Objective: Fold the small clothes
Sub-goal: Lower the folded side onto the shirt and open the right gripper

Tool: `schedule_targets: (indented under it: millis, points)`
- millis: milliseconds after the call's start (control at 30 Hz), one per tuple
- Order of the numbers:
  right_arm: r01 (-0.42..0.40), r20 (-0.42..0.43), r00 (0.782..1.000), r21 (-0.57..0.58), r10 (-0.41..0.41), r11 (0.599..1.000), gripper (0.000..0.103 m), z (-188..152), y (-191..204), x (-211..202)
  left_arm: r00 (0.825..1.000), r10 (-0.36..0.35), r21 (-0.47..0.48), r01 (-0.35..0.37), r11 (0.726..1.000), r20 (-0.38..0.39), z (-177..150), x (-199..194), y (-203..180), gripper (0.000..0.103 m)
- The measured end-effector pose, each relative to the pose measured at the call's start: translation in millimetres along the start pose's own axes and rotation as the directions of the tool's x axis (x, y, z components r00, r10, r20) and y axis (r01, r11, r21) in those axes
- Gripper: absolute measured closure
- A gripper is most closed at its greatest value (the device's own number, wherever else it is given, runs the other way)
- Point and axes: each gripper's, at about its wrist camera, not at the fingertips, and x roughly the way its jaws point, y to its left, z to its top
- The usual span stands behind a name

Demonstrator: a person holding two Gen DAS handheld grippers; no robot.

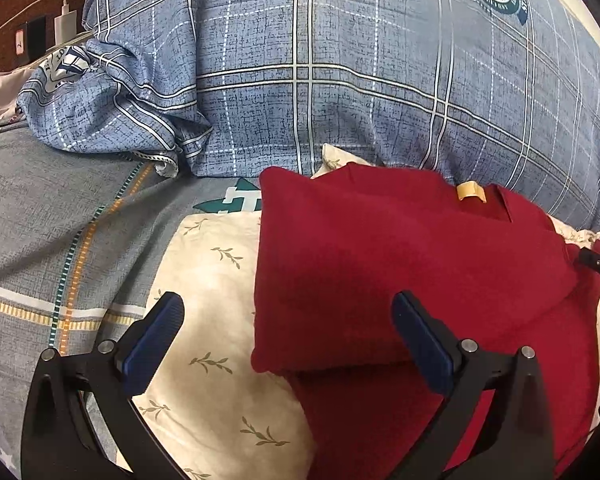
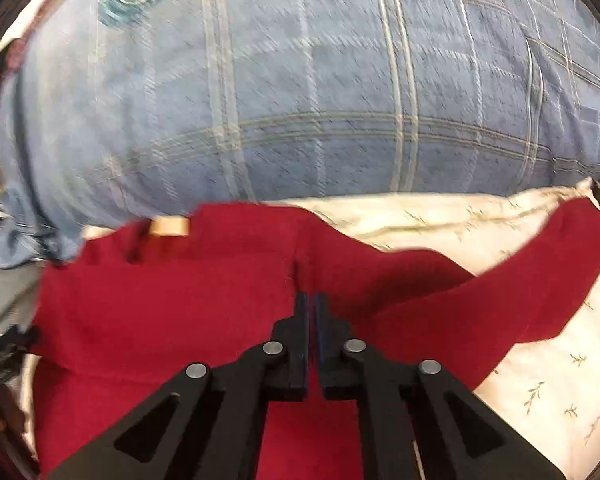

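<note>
A dark red garment (image 1: 400, 264) lies partly folded on a cream leaf-print cloth (image 1: 216, 280) on the bed. A tan tag (image 1: 471, 192) sits near its far edge. My left gripper (image 1: 288, 320) is open above the garment's left edge, one finger over the cream cloth, one over the red fabric. In the right wrist view, my right gripper (image 2: 310, 300) is shut on a raised ridge of the red garment (image 2: 160, 300). A red sleeve (image 2: 540, 280) trails to the right over the cream cloth (image 2: 540, 380). The tag shows in this view too (image 2: 170, 226). This view is blurred.
A bulky blue plaid duvet (image 1: 360, 72) rises just behind the garment and fills the far view (image 2: 300, 80). A grey striped sheet (image 1: 40, 240) lies to the left. A white charger and cable (image 1: 65, 20) sit at the far left on a brown surface.
</note>
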Motion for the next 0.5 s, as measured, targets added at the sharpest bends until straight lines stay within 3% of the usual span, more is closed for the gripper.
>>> schedule_targets:
  millis: [33, 67, 100, 167, 267, 500]
  points:
    - [-0.006, 0.01, 1.0, -0.023, 0.006, 1.0, 0.079, 2.0, 5.4, -4.2, 1.0, -0.003, -0.004, 0.003, 1.0, 0.001, 0.5, -0.3, 0.5, 0.0]
    - [-0.01, 0.016, 1.0, -0.042, 0.011, 0.999, 0.05, 3.2, 11.2, -6.7, 1.0, -0.004, -0.005, 0.004, 1.0, 0.001, 0.5, -0.5, 0.7, 0.0]
    - [-0.007, 0.022, 1.0, -0.049, 0.008, 0.999, 0.033, 4.4, 15.0, -5.9, 1.0, -0.003, -0.006, 0.003, 1.0, 0.001, 0.4, -0.5, 0.8, 0.0]
    - [0.047, 0.005, 0.999, -0.075, -0.046, 0.996, 0.039, 6.3, 21.7, 5.2, 1.0, -0.001, -0.01, 0.001, 1.0, -0.005, 0.5, 0.4, 1.2, 0.0]
    - [0.063, -0.09, 0.993, -0.11, -0.073, 0.992, 0.1, 3.9, 26.9, 33.2, 1.0, -0.003, -0.014, 0.002, 1.0, -0.008, 1.4, 0.5, 1.4, 0.0]
    - [0.071, -0.015, 0.997, -0.096, -0.072, 0.993, 0.101, -1.6, 10.9, 0.1, 1.0, -0.011, -0.028, 0.011, 1.0, 0.007, 3.8, -3.6, 1.1, 0.0]
